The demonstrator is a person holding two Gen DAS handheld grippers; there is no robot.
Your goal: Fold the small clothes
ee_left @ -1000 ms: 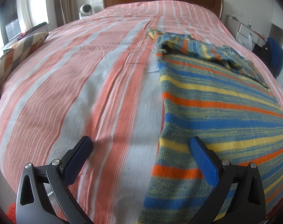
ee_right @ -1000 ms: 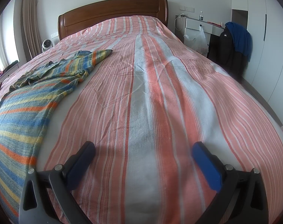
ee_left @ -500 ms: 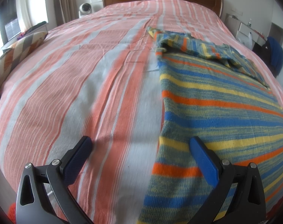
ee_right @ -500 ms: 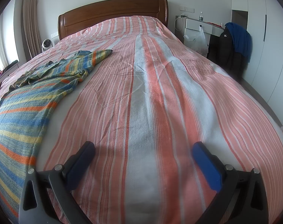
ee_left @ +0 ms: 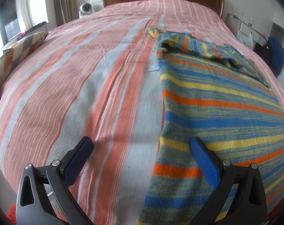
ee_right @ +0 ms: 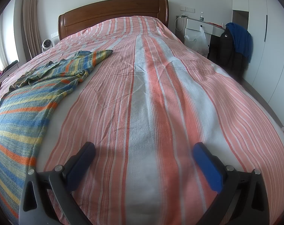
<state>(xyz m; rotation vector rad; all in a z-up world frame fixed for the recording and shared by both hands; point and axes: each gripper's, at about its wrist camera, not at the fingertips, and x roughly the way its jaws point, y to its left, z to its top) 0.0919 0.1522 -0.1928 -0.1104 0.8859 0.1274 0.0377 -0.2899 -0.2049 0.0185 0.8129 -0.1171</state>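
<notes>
A striped knit sweater in blue, yellow, orange and green lies flat on the bed, its far end bunched with a sleeve folded over. In the right wrist view the sweater lies at the left. My left gripper is open and empty, hovering over the sweater's left edge near its near end; its right finger is above the knit. My right gripper is open and empty above bare bedspread, to the right of the sweater.
The bed has a pink, orange and grey striped cover and a wooden headboard. A patterned cushion lies at the bed's left edge. A chair with dark and blue jackets and a white desk stand at the right.
The left wrist view has shifted slightly, with the far end of the bed sitting a little higher. The right gripper and the sweater have not visibly moved.
</notes>
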